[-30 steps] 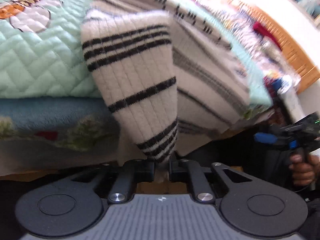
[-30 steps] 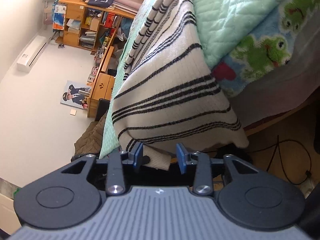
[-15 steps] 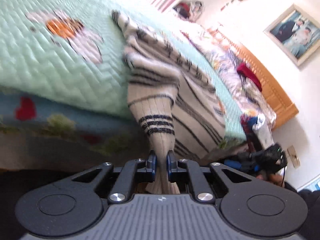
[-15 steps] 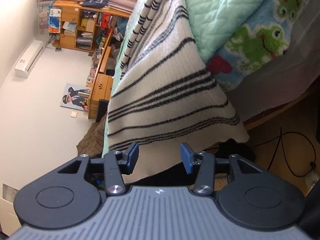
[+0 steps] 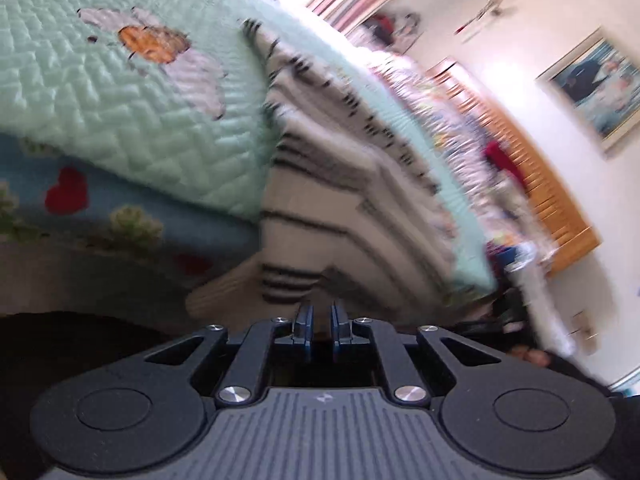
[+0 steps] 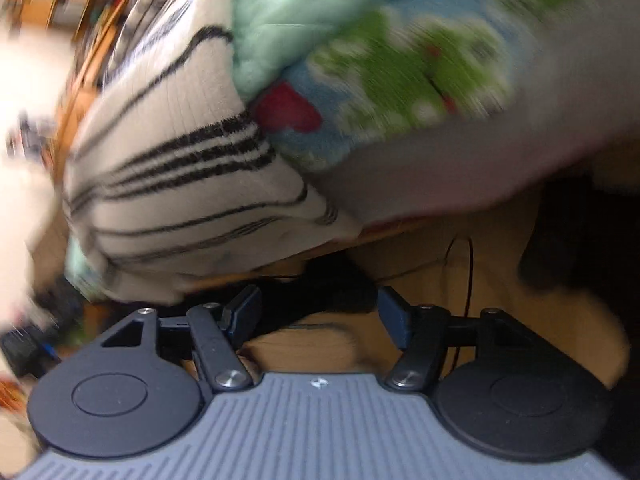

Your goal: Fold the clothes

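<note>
A cream sweater with black stripes (image 5: 320,200) lies on the bed and hangs over its edge. In the left wrist view its striped sleeve end (image 5: 288,284) runs down into my left gripper (image 5: 321,316), whose jaws stand almost together, pinching the sleeve. In the blurred right wrist view the sweater's hem (image 6: 172,168) hangs above and left of my right gripper (image 6: 316,312). Its jaws are opening, and only the floor shows between them.
A mint quilted cover (image 5: 120,92) lies on the bed over a blue frog-print blanket (image 6: 400,80) that hangs down the side. Below are the wooden floor (image 6: 500,280) and a thin cable (image 6: 460,248). A wooden headboard (image 5: 560,200) and a framed picture (image 5: 600,84) stand beyond.
My right gripper let go of the sweater's hem, spread its jaws wider and tipped down toward the floor. My left gripper drew the sleeve out thin, then held still.
</note>
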A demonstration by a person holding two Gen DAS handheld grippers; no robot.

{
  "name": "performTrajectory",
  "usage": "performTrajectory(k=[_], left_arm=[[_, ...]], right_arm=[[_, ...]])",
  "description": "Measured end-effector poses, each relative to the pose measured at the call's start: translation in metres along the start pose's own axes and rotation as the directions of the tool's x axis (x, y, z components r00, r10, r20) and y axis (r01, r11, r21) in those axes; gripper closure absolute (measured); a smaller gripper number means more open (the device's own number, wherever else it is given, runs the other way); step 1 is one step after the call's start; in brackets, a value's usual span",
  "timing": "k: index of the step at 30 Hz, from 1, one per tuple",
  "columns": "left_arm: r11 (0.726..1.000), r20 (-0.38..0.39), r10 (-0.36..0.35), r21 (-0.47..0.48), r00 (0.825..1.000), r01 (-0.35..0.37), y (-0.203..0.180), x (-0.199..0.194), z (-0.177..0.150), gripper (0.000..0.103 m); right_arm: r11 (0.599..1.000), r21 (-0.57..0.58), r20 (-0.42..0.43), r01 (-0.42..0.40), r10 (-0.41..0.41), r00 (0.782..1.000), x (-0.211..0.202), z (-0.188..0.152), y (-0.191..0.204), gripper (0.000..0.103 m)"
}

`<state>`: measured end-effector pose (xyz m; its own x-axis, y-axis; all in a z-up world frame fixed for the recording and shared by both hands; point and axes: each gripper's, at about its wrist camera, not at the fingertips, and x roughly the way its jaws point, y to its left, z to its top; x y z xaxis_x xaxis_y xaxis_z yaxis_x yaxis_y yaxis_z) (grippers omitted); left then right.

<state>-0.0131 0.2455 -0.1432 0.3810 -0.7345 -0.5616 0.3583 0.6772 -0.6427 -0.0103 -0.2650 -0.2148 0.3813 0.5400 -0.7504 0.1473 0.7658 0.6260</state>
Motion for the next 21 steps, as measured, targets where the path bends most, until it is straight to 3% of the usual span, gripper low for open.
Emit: performTrajectory(k=[2, 5, 7, 11, 14, 15, 16, 17, 19, 21], left_arm=[[0.999, -0.024, 0.047, 0.005, 0.999, -0.047, -0.002, 0.009, 0.004, 0.079], [0.994, -0.061, 0.089, 0.066, 0.994, -0.085, -0.011, 0.025, 0.012, 0.056], [0.982, -0.076, 0.148, 0.133, 0.986, -0.137, -0.019, 0.033, 0.014, 0.034], [0.959, -0.106, 0.225, 0.200, 0.969, -0.201, -0.025, 0.048, 0.016, 0.026], [0.953, -0.134, 0.249, 0.210, 0.959, -0.218, -0.023, 0.064, 0.015, 0.026], [0.954, -0.143, 0.246, 0.208, 0.959, -0.214, -0.022, 0.069, 0.013, 0.030], [0.957, -0.153, 0.236, 0.208, 0.960, -0.202, -0.023, 0.073, 0.011, 0.043], [0.959, -0.166, 0.224, 0.213, 0.960, -0.187, -0.024, 0.078, 0.009, 0.053], [0.957, -0.187, 0.216, 0.237, 0.958, -0.170, -0.027, 0.083, 0.006, 0.096], [0.965, -0.185, 0.170, 0.230, 0.968, -0.125, -0.029, 0.078, 0.005, 0.096]], right_arm=[[0.991, -0.128, 0.008, 0.024, -0.023, 1.000, 0.007, 0.008, 0.004, 0.033], [0.969, -0.245, 0.016, -0.005, 0.009, 1.000, 0.020, 0.014, 0.001, 0.029], [0.952, -0.303, 0.027, -0.039, 0.050, 0.998, 0.028, 0.014, 0.000, 0.029], [0.923, -0.383, 0.056, -0.021, 0.046, 0.997, 0.051, 0.009, -0.008, 0.030], [0.923, -0.379, 0.025, -0.071, 0.087, 0.996, 0.065, 0.010, -0.011, 0.034], [0.929, -0.357, -0.015, -0.095, 0.097, 0.995, 0.069, 0.011, -0.011, 0.055], [0.940, -0.321, -0.059, -0.115, 0.101, 0.993, 0.072, 0.013, -0.010, 0.093], [0.946, -0.299, -0.084, -0.124, 0.103, 0.991, 0.070, 0.013, -0.009, 0.095], [0.952, -0.274, -0.100, -0.133, 0.110, 0.989, 0.058, 0.010, -0.004, 0.096], [0.962, -0.226, -0.086, -0.156, 0.139, 0.987, 0.036, 0.004, 0.000, 0.096]])
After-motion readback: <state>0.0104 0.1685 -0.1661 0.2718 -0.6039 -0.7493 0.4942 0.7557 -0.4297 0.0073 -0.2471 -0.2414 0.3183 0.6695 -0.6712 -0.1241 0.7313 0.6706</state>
